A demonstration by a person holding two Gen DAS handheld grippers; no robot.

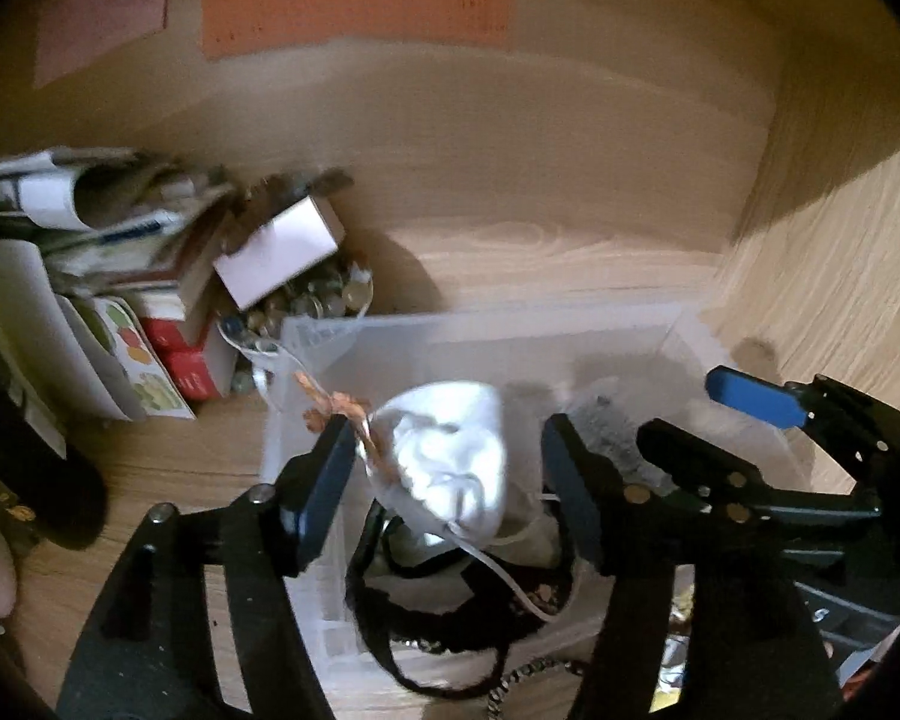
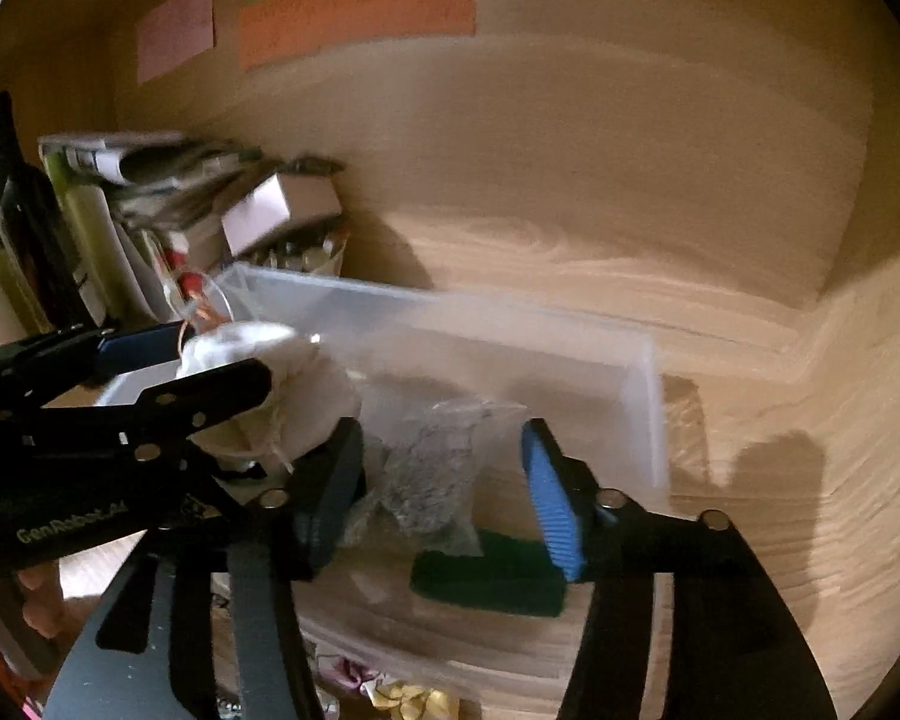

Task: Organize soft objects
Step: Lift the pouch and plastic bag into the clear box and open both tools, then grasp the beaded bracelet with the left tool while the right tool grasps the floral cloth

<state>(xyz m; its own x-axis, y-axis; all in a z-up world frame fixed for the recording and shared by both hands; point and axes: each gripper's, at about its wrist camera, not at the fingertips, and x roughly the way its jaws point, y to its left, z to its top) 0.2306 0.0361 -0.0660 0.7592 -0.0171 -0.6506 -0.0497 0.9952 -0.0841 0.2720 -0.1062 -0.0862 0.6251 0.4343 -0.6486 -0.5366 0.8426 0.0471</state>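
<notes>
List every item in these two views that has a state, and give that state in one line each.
left gripper: open, straddling the pouch
right gripper: open, empty
white drawstring pouch: cinched shut, over the bin
clear plastic bin: lidless
grey bagged item: lying in the bin
green sponge: flat in the bin
</notes>
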